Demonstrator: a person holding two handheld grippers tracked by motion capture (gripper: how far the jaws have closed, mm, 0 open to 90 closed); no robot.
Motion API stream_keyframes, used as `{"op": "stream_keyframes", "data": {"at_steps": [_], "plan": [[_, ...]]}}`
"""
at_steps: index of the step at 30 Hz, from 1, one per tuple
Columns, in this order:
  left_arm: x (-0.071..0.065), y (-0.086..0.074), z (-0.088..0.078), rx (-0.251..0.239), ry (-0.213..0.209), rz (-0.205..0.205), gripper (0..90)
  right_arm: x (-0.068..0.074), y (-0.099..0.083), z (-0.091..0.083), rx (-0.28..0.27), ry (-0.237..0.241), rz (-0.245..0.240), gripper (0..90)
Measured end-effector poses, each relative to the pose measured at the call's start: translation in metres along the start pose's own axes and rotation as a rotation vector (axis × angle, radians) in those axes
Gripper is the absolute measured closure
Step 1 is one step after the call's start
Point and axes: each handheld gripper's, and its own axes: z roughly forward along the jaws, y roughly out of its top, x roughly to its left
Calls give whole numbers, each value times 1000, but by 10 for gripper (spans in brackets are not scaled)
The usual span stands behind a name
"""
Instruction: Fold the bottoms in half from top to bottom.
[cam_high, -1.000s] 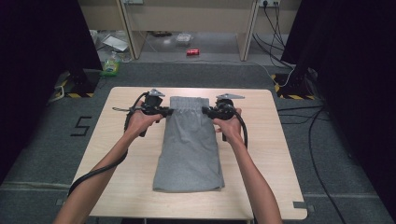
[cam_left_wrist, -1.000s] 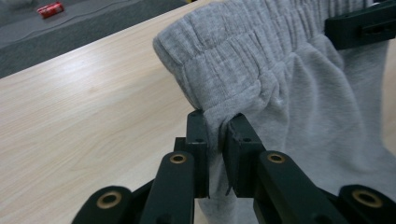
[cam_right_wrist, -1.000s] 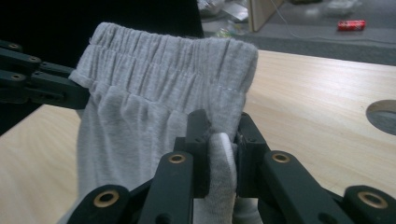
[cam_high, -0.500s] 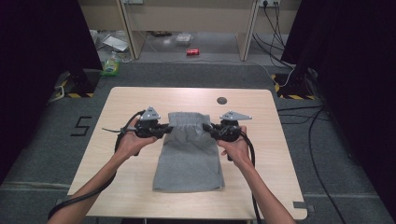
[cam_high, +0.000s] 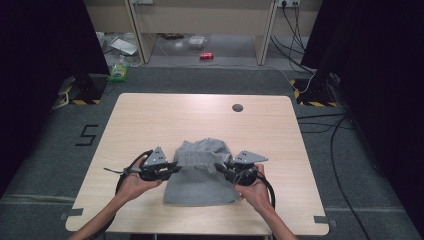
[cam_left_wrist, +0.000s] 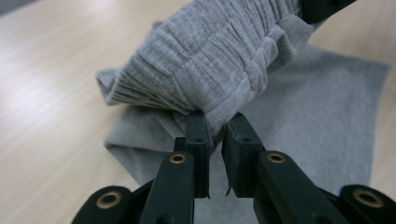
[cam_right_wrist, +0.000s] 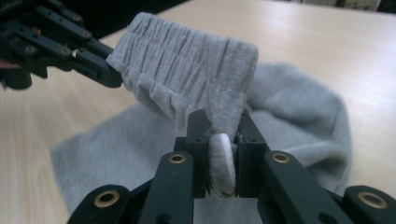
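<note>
Clearly the fold is mid-way. The shorts (cam_high: 200, 172) – grey, with a gathered elastic waistband (cam_left_wrist: 210, 60) – lie on the near middle of the bench (cam_high: 150, 120), and the waistband end is lifted clear of the wood and doubled over the lower part, which lies flat. The left hand-held gripper (cam_high: 172, 167) is clenched on the left corner of the waistband; in the left gripper view the fabric is pinched between its jaws. The right hand-held gripper (cam_high: 220, 167) grasps the right corner likewise, a roll of cloth squeezed between its jaws in the right gripper view. Both hold the band taut between them, above the flat cloth.

Done, I judge: the corners are gripped and the top half is brought over. Left – laying the waistband down toward the near hem, lining up the edges, and letting go. A small dark disc (cam_high: 237, 107) sits on the far bench, well apart.
</note>
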Motion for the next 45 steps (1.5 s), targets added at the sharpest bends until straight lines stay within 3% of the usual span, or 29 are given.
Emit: {"op": "stream_keyframes", "data": {"at_steps": [4,8,12,16,21,28,36,45], "plan": [[-7,-10,2,19,-15,6,755,7,-11,-4,28,5,-16,741],[-11,-13,-4,10,-33,-21,676,13,-12,-13,18,22,3,632],[-10,-11,-16,-6,-26,-44,636,16,-4,-25,-3,27,-3,617],[-3,-9,-22,-24,-7,-89,618,11,3,-28,-3,-6,2,623],[5,-11,-24,-15,16,-149,574,4,3,-15,36,-29,32,621],[16,-23,-19,-9,43,-242,467,-2,5,14,92,-20,55,599],[22,-33,-20,40,64,-267,420,15,12,33,118,28,4,599],[29,-47,-16,106,83,-288,387,33,-8,38,195,69,-18,636]]}}
